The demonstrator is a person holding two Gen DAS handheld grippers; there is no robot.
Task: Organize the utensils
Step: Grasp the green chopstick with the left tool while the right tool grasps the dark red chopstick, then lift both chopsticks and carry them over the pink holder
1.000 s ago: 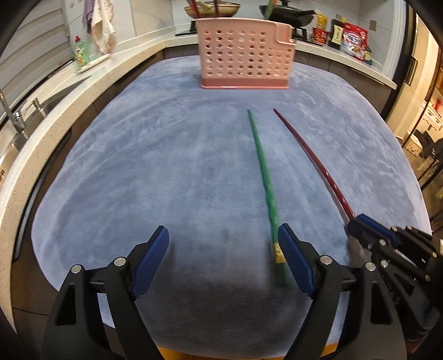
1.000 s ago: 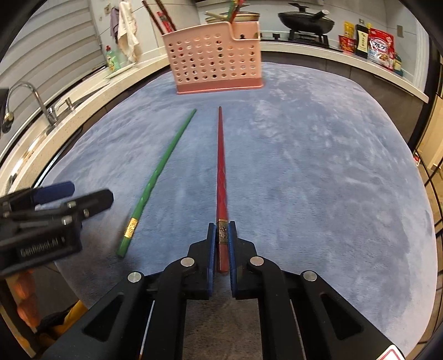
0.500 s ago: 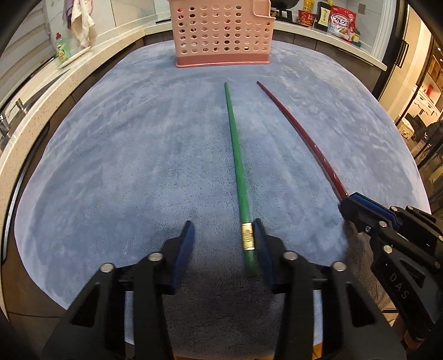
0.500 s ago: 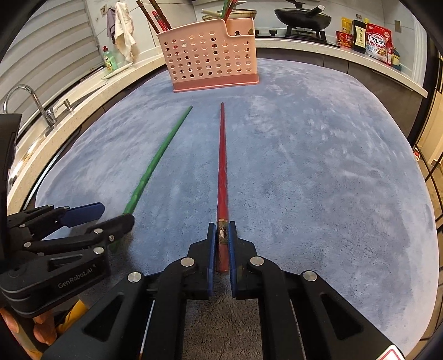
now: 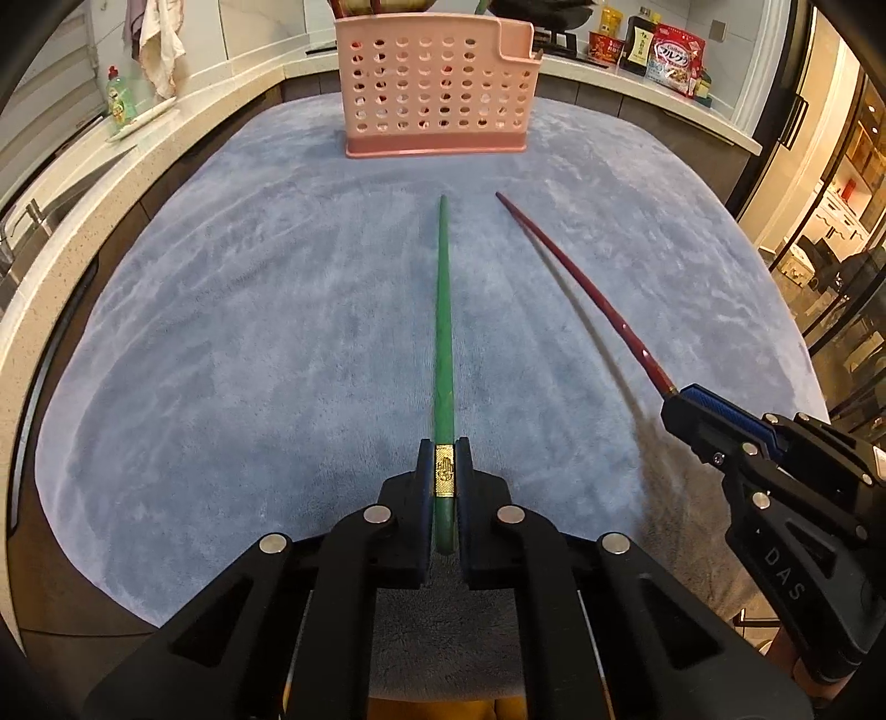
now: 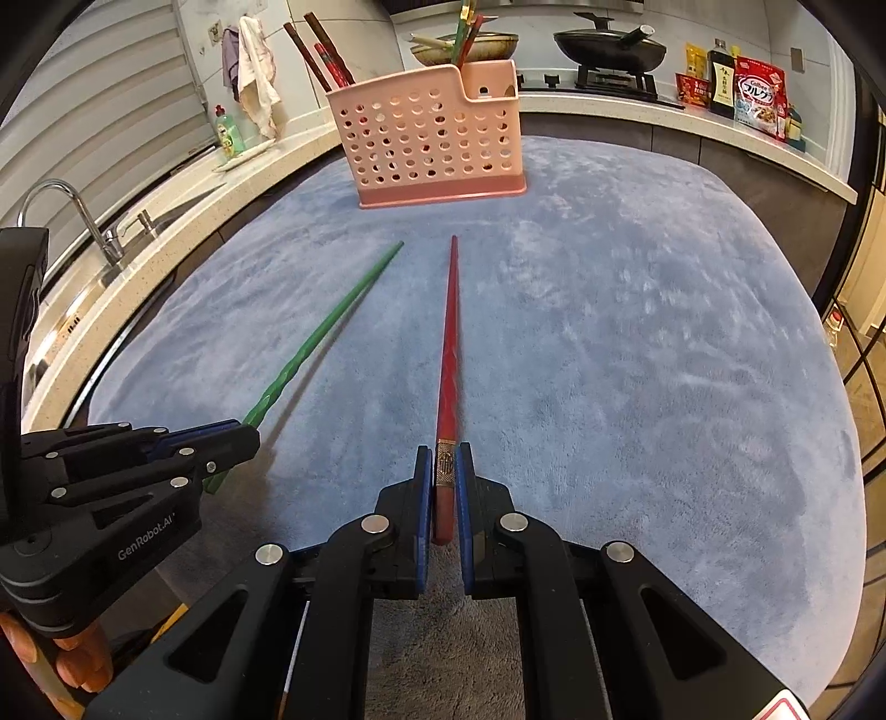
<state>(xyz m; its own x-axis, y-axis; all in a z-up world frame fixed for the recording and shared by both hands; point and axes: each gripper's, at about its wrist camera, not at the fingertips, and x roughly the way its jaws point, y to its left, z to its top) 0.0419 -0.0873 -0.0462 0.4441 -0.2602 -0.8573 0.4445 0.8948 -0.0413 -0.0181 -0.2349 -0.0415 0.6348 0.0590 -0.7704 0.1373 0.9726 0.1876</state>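
Observation:
A green chopstick points toward the pink perforated utensil basket at the far end of the blue-grey mat. My left gripper is shut on its thick end, at the gold band. Beside it, a red chopstick is clamped at its thick end in my right gripper, which is shut. Both sticks slope down toward the mat and cast shadows on it. In the right wrist view the green chopstick and left gripper show at left; the basket holds several chopsticks.
A counter with a sink and tap runs along the left. A dish-soap bottle and a hanging cloth stand at the back left. A wok on the stove and food packets line the back right.
My left gripper moved right over the green chopstick's thick end and its jaws went from wide open to shut on it. The right gripper kept its grip on the red chopstick.

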